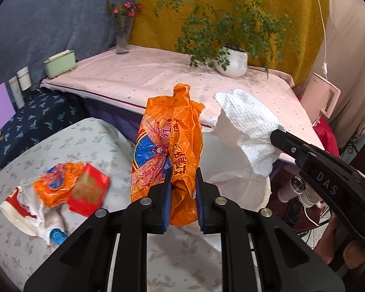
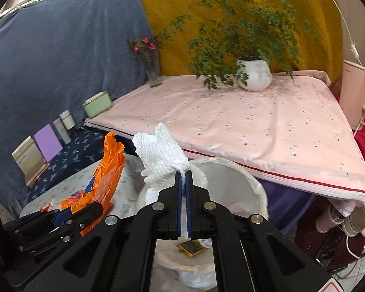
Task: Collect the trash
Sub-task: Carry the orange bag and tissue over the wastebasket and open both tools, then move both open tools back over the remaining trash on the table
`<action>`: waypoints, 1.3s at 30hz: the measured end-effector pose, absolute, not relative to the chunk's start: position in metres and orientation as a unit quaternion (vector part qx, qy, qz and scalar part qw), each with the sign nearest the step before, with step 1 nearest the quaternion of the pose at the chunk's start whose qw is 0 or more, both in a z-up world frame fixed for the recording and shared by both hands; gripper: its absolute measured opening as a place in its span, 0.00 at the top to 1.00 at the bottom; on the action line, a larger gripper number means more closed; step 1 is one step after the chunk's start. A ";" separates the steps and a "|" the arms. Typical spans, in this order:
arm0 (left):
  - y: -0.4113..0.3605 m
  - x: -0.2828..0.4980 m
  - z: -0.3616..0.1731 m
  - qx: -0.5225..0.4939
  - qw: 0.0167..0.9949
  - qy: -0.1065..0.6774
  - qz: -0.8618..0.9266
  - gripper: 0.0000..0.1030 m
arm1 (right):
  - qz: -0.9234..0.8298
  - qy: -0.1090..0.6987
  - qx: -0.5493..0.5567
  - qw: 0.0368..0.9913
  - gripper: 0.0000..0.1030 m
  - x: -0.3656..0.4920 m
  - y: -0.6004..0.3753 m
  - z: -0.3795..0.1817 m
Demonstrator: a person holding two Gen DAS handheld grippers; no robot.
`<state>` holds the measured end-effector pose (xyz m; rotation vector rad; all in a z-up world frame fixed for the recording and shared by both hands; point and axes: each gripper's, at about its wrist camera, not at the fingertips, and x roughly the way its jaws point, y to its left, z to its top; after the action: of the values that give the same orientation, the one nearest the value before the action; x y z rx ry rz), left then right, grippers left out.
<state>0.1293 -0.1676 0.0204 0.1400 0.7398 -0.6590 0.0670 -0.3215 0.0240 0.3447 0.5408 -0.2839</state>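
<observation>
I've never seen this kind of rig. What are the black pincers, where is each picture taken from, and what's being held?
A person carries a handheld claw in each hand; a fisheye camera on each looks along its fingers. In the left wrist view, the left claw is shut on an orange plastic bag. In the right wrist view, the right claw is shut on a white paper towel, above a lined white bin. More wrappers lie on the floral-clothed table.

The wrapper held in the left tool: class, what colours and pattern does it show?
The wrapper is orange with a blue patch and a red dragonfly print; the left wrist view shows it best.
</observation>
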 end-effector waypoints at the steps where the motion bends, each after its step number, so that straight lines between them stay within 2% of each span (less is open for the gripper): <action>1: -0.172 0.130 0.019 0.068 0.876 0.356 -0.318 0.84 | -0.142 0.266 0.171 0.938 0.96 0.066 -0.326 0.022; 4: -0.184 0.130 0.014 0.071 0.872 0.359 -0.325 0.82 | -0.149 0.271 0.175 0.935 0.96 0.066 -0.336 0.015; 7: -0.191 0.133 0.011 0.065 0.865 0.367 -0.335 0.77 | -0.153 0.274 0.178 0.933 0.96 0.067 -0.343 0.009; 9: -0.194 0.135 0.008 0.062 0.868 0.366 -0.330 0.68 | -0.154 0.277 0.180 0.931 0.96 0.067 -0.345 0.006; 11: -0.195 0.137 0.005 0.062 0.869 0.370 -0.324 0.64 | -0.156 0.279 0.179 0.930 0.96 0.068 -0.347 0.004; 16: -0.195 0.140 0.001 0.062 0.869 0.377 -0.314 0.61 | -0.155 0.284 0.179 0.929 0.95 0.072 -0.349 0.001; 18: -0.193 0.141 0.002 0.063 0.871 0.376 -0.310 0.56 | -0.154 0.284 0.179 0.929 0.94 0.073 -0.350 0.000; 25: -0.186 0.142 0.004 0.062 0.877 0.368 -0.301 0.50 | -0.158 0.282 0.180 0.929 0.92 0.075 -0.347 -0.001; 35: -0.164 0.148 0.005 0.047 0.882 0.372 -0.286 0.50 | -0.148 0.282 0.171 0.932 0.90 0.077 -0.335 0.005; 39: -0.150 0.149 0.007 0.036 0.886 0.371 -0.274 0.46 | -0.143 0.282 0.166 0.934 0.82 0.077 -0.325 0.007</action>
<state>0.1495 -0.1499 0.0066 0.0742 0.7723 -0.5694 0.0770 -0.3252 0.0069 0.3394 0.5775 -0.2917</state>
